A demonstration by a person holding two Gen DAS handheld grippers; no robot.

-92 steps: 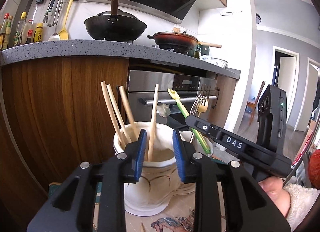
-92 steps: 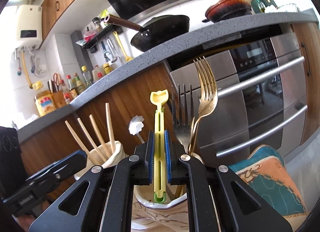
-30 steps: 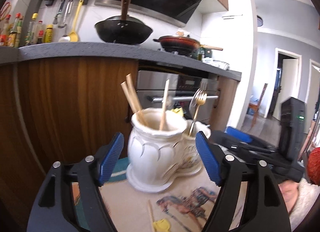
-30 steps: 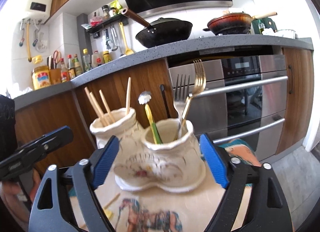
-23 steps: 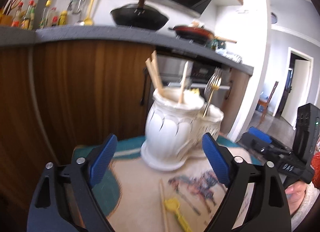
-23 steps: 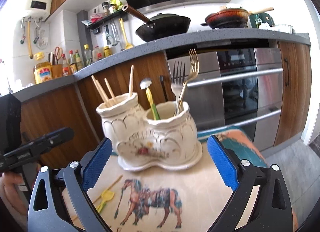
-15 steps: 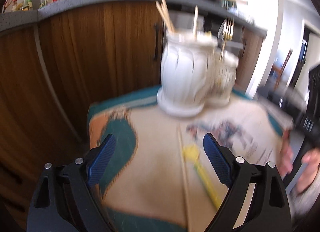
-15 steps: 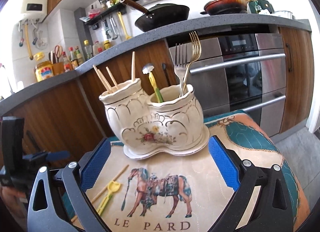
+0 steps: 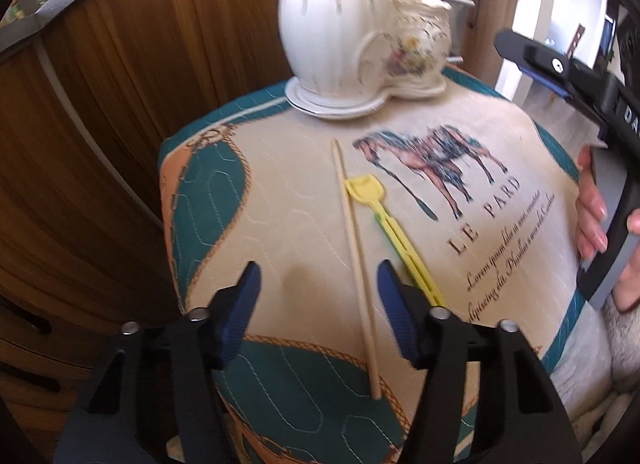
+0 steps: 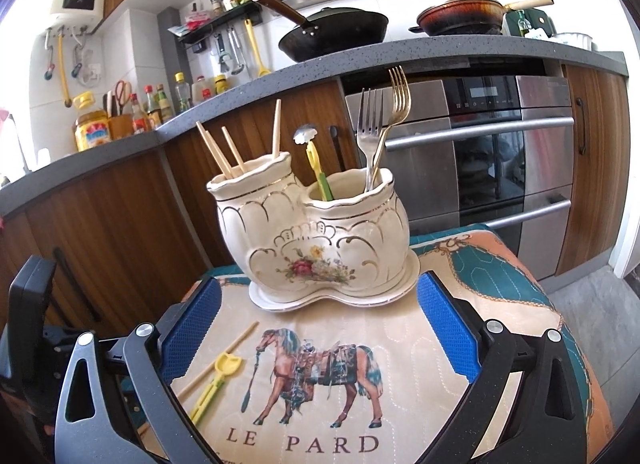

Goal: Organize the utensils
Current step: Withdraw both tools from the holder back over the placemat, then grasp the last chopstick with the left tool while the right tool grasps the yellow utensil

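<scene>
A loose wooden chopstick (image 9: pixel 354 248) and a yellow plastic utensil (image 9: pixel 386 223) lie side by side on the horse-print mat (image 9: pixel 500 223). My left gripper (image 9: pixel 320 306) points down over their near ends. Its jaws are closing with the chopstick between them, close to the right pad, and the pads do not touch it. The white two-pot ceramic holder (image 10: pixel 312 240) stands at the mat's far end with several chopsticks (image 10: pixel 224 151) in its left pot and a yellow-green utensil (image 10: pixel 318 173) and two forks (image 10: pixel 380 123) in its right pot. My right gripper (image 10: pixel 320 330) hangs wide open and empty before the holder.
The mat covers a small stool-like surface whose edges drop off on all sides. Wooden cabinets (image 10: pixel 100 223) and an oven (image 10: pixel 500 167) stand close behind the holder. A hand (image 9: pixel 592 207) holds the right gripper at the mat's right edge in the left wrist view.
The left gripper tipped down from the holder toward the mat and sank over the loose chopstick, its jaws widening and then narrowing. The right gripper drew back a little from the holder.
</scene>
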